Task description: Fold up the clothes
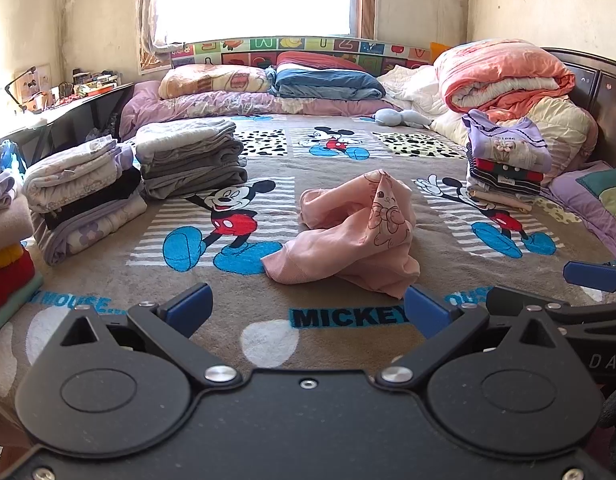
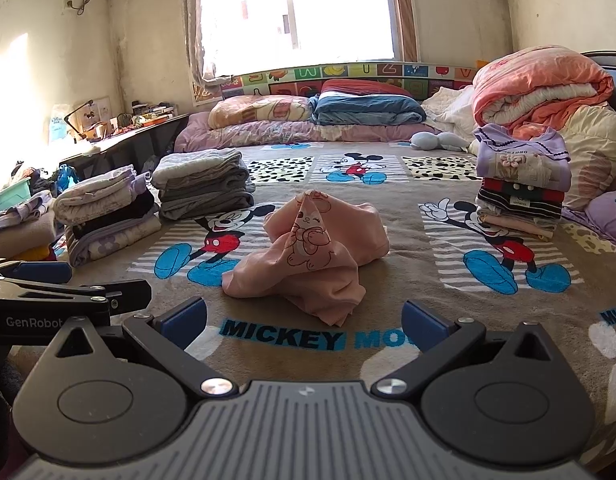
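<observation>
A crumpled pink garment [image 1: 356, 236] with a cartoon print lies in a heap on the Mickey Mouse blanket [image 1: 267, 160], mid-bed. The same pink garment [image 2: 308, 252] sits just beyond my right gripper. My left gripper [image 1: 305, 312] is open, its blue pads short of the garment's near edge, with nothing between them. My right gripper [image 2: 303, 322] is open too, empty, low over the blanket [image 2: 428, 208] in front of the heap. The right gripper's fingertip [image 1: 592, 276] shows at the right edge of the left wrist view; the left gripper's fingertip [image 2: 39, 272] shows at the left of the right wrist view.
Folded stacks stand on the left: a grey pile [image 1: 191, 160], a floral and black pile [image 1: 83, 196], a red and yellow pile [image 1: 7, 264]. Another folded stack [image 1: 504, 164] sits right. Pillows and quilts [image 1: 504, 76] line the far side; a dark desk [image 1: 67, 120] stands left.
</observation>
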`<state>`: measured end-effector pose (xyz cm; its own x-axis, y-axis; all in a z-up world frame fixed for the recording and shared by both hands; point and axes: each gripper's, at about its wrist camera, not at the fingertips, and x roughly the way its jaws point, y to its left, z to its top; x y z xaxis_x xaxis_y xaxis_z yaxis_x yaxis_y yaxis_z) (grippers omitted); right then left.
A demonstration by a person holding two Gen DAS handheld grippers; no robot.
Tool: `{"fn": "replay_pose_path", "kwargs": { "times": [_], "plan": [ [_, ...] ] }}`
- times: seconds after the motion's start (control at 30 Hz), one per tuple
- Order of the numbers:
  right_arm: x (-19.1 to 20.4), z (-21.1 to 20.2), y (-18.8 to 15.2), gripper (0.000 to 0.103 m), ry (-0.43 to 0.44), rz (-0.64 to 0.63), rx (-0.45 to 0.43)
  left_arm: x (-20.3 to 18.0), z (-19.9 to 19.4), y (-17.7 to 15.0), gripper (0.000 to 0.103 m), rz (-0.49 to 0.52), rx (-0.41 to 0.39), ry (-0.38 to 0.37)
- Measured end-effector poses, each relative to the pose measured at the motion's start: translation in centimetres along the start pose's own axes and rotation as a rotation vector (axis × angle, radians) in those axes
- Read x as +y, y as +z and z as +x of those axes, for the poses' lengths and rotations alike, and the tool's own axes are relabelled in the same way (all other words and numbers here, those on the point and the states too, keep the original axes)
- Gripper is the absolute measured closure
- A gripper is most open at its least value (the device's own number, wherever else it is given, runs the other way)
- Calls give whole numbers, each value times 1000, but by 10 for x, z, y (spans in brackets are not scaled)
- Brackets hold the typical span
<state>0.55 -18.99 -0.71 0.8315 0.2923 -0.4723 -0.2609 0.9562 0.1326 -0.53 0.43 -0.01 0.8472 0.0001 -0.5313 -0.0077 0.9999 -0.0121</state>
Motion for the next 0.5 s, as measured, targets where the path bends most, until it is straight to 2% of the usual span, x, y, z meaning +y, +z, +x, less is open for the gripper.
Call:
{"fn": "replay_pose_path", "kwargs": {
  "times": [0.5],
  "plan": [
    [1,-1,0,0,1,-5,0,0,0,0,0,-1,3,-1]
  ]
}}
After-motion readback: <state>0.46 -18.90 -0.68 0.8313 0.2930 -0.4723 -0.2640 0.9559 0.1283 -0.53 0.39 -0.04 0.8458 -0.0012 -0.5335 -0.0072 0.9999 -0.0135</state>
